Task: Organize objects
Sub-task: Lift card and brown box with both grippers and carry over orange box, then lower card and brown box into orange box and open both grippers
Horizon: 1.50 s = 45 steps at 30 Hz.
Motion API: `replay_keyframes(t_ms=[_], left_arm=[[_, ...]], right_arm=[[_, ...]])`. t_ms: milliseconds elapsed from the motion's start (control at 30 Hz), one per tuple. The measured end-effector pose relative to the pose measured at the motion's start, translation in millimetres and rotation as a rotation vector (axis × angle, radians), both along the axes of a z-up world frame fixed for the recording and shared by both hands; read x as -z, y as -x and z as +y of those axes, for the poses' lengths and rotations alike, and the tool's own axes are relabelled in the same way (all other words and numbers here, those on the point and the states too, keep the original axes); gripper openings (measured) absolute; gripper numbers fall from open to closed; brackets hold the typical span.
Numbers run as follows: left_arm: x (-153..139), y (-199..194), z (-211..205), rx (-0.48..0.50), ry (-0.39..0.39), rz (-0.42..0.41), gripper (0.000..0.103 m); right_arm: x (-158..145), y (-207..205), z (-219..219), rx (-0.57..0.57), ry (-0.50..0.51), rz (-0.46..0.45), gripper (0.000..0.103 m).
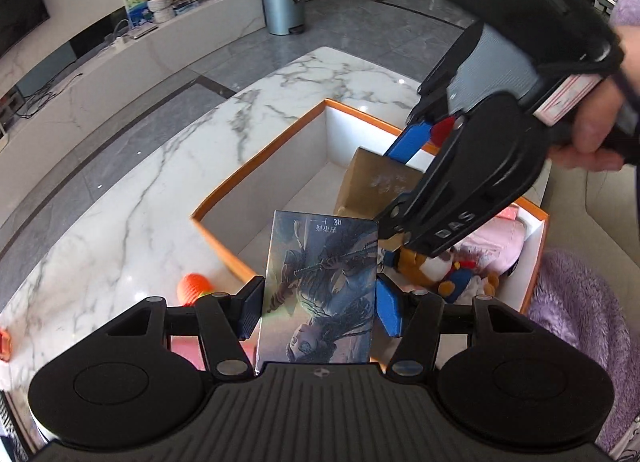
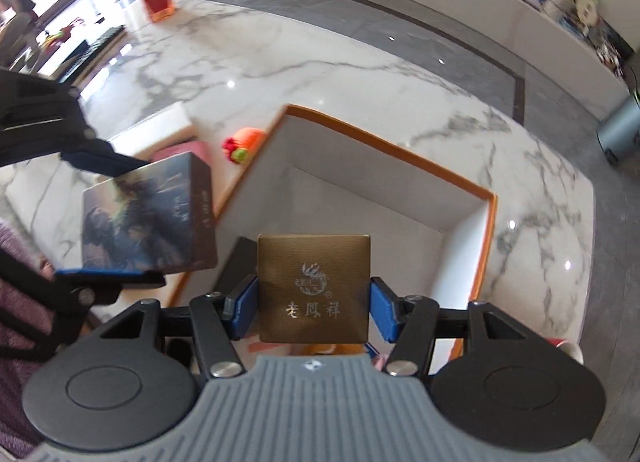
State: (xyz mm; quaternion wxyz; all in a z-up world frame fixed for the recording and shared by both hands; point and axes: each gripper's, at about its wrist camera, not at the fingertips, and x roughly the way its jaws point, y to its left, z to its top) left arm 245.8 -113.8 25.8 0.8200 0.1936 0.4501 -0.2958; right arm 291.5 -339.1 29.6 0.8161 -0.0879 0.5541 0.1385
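The gold gift box (image 2: 313, 288) is clamped in the right gripper (image 2: 313, 308) above the empty end of the orange-rimmed storage box (image 2: 490, 222) on the counter (image 2: 320, 62), the nearer of the two. The illustrated box (image 1: 320, 290), long axis running forward along the fingers, is gripped by the left gripper (image 1: 318, 308) at the near rim. Plush toys (image 1: 440, 266) are partly hidden; the floor beneath is unseen.

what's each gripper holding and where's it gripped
The left gripper holds the illustrated box, clamped across its two narrow sides. The right gripper holds the gold box, clamped on its left and right sides near the lower half.
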Motion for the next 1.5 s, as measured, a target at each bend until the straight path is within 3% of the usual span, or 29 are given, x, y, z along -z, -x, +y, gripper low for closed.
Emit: replay_keyframes(t_ms=[233, 400, 567, 900, 1200, 1500], left_arm=[[28.5, -24.5, -29.0, 0.078, -0.073, 0.021, 0.067], [48.4, -41.7, -41.4, 0.148, -0.111, 0.040, 0.067], [60.1, -48.7, -49.8, 0.180, -0.183, 0.011, 0.066], [94.0, -63.8, -64.2, 0.383, -0.364, 0.003, 0.066], [121.4, -92.6, -65.5, 0.472, -0.413, 0.120, 0.067], [130.6, -93.9, -55.5, 0.508, -0.469, 0.145, 0.074]], right_arm=[[52.9, -23.0, -26.5, 0.048, -0.035, 0.044, 0.060], [74.1, -33.7, -41.9, 0.083, -0.065, 0.067, 0.060], [75.1, -34.8, -43.5, 0.073, -0.067, 0.048, 0.061], [83.3, -31.5, -29.2, 0.045, -0.024, 0.061, 0.060], [80.9, -38.4, -36.0, 0.125, -0.074, 0.070, 0.060], [83.2, -45.9, -41.3, 0.247, -0.126, 0.047, 0.060]])
